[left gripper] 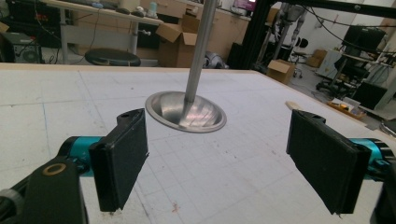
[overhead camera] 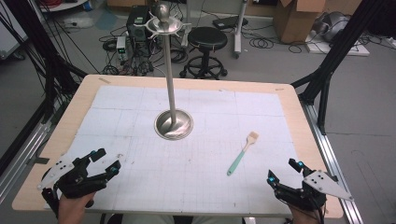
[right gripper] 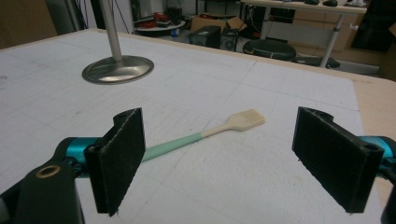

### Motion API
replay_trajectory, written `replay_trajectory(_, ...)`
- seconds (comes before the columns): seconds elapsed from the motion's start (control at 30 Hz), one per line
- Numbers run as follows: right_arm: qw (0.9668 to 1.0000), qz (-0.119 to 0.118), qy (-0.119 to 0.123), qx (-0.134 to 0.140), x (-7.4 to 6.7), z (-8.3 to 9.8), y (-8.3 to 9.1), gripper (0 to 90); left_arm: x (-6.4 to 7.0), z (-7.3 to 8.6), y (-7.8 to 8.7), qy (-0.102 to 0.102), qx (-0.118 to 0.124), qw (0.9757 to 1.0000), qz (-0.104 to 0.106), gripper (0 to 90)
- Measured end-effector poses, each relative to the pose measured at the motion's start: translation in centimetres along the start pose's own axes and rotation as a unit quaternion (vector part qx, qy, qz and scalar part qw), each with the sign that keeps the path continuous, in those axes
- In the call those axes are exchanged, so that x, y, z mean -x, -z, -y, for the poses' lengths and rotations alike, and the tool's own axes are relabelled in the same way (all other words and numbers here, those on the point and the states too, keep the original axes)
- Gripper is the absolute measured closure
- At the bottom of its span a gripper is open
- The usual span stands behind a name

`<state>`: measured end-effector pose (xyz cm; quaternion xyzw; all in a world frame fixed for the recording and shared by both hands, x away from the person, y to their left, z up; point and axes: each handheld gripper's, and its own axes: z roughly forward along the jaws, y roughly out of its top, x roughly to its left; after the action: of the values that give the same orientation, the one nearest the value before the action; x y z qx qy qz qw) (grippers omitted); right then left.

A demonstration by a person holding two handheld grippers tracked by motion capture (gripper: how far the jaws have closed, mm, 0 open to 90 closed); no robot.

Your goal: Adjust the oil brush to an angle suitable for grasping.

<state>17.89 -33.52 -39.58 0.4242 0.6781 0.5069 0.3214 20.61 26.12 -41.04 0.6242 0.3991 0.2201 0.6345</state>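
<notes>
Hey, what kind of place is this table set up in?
Likely a lab or workshop: a gridded table, cables and electronics on the floor, a black stool, cardboard boxes.

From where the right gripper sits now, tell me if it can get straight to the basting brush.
Probably yes. The right gripper has its jaws open, and the basting brush lies flat on the white mat just ahead of it, handle end nearest. Nothing lies between them; the metal stand is well off to the side.
</notes>
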Motion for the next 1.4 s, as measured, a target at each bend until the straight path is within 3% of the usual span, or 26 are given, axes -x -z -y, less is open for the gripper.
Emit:
replay_trajectory(0.23, 0.9999, 0.004, -0.008, 0.005, 0.3, 0.2, 0.2, 16.9, -0.2, 0.2, -0.6, 0.006, -0.005, 1.0, -0.001, 20.9)
replay_trajectory(0.47, 0.9997, -0.022, -0.007, 0.006, -0.1, -0.1, 0.3, 32.0, 0.2, 0.2, -0.2, -0.004, -0.008, 1.0, 0.005, 20.9)
replay_trajectory(0.57, 0.9999, -0.017, 0.002, 0.0, -0.6, -0.4, -0.1, 36.4, 0.1, 0.2, -0.2, 0.004, -0.007, 1.0, 0.002, 21.0)
replay_trajectory(0.63, 0.9998, -0.02, -0.003, -0.004, -0.8, -0.4, -0.5, 38.8, 0.0, 0.2, -0.1, 0.003, -0.005, 1.0, 0.001, 21.0)
replay_trajectory(0.7, 0.9997, -0.02, -0.007, -0.013, -0.8, -0.4, -1.2, 48.0, -0.1, 0.2, -0.2, 0.003, -0.013, 0.9999, 0.001, 21.2)
replay_trajectory(0.77, 0.9996, -0.013, 0.006, -0.026, -1.0, -0.6, -1.7, 67.8, -0.3, 0.2, -0.3, 0.007, -0.019, 0.9998, 0.005, 22.3)
replay_trajectory(0.87, 0.9997, -0.01, 0.008, -0.023, -1.0, -1.1, -2.3, 86.1, -0.4, 0.3, -0.3, 0.012, -0.02, 0.9997, 0.007, 23.1)
replay_trajectory(1.0, 0.9989, -0.016, -0.01, -0.043, -0.3, -1.6, -4.8, 89.3, -0.3, 0.3, -0.5, 0.011, -0.023, 0.9996, 0.009, 23.3)
replay_trajectory(1.1, 0.9977, -0.03, -0.006, -0.06, -0.2, -1.9, -7.6, 89.3, -0.3, 0.4, -0.7, 0.012, -0.026, 0.9995, 0.01, 23.3)
replay_trajectory(1.2, 0.9943, -0.045, 0.008, -0.096, -0.2, -2.3, -10.7, 89.2, -0.4, 0.6, -1.0, 0.014, -0.033, 0.9993, 0.01, 23.5)
replay_trajectory(1.4, 0.9869, -0.035, 0.019, -0.157, 0.4, -2.2, -15.5, 89.3, -0.4, 0.7, -0.9, 0.015, -0.034, 0.9993, 0.01, 23.7)
